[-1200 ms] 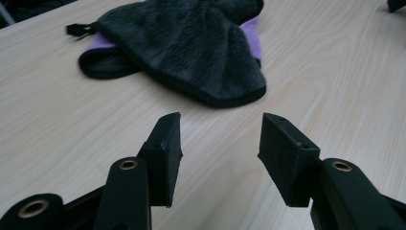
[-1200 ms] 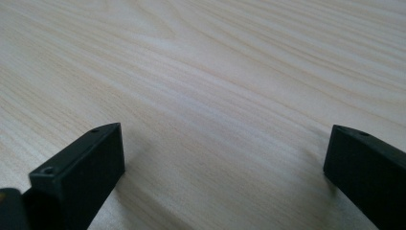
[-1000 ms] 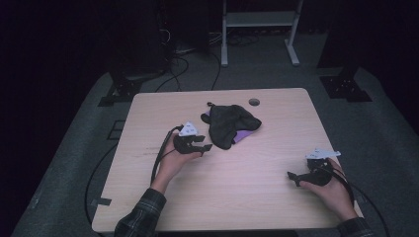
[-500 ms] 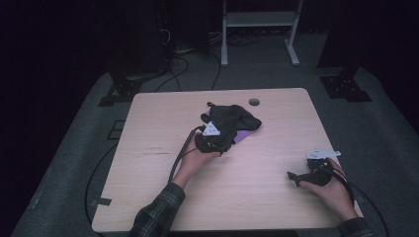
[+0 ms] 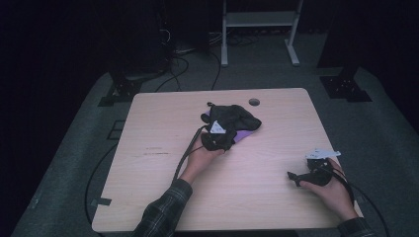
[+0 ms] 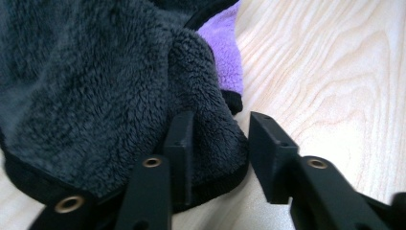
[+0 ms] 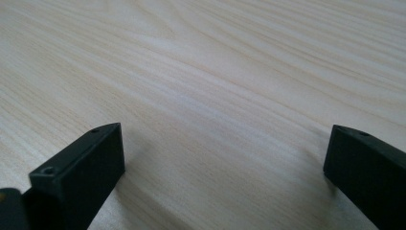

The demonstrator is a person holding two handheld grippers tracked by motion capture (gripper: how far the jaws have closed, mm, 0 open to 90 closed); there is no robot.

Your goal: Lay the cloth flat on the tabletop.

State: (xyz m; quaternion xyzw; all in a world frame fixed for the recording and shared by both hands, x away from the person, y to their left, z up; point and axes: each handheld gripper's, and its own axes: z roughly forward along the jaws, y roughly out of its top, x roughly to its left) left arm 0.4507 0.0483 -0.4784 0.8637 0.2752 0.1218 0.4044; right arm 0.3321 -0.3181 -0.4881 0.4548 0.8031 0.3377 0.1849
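A crumpled dark grey fleece cloth (image 5: 233, 117) with a purple patch (image 5: 243, 134) lies on the far middle of the wooden table (image 5: 158, 123). My left gripper (image 5: 216, 140) sits at the cloth's near edge. In the left gripper view its jaws (image 6: 219, 140) have just been closing around a fold of the dark cloth (image 6: 95, 96) and its black hem. One jaw lies against the fleece, the other stands just beside the hem, so the gripper is open. The purple fleece (image 6: 225, 52) peeks out behind. My right gripper (image 5: 295, 176) rests open at the near right, with bare wood between its jaws (image 7: 222, 153).
A round cable hole (image 5: 254, 101) sits near the table's far edge. Beyond the table, on the dark floor, stand a white frame (image 5: 257, 19) and loose cables (image 5: 183, 54). A cable trails from the left gripper over the near left of the table.
My left gripper moved right and away from the person, onto the cloth's near edge, then settled there with its jaws narrower. The right hand kept still.
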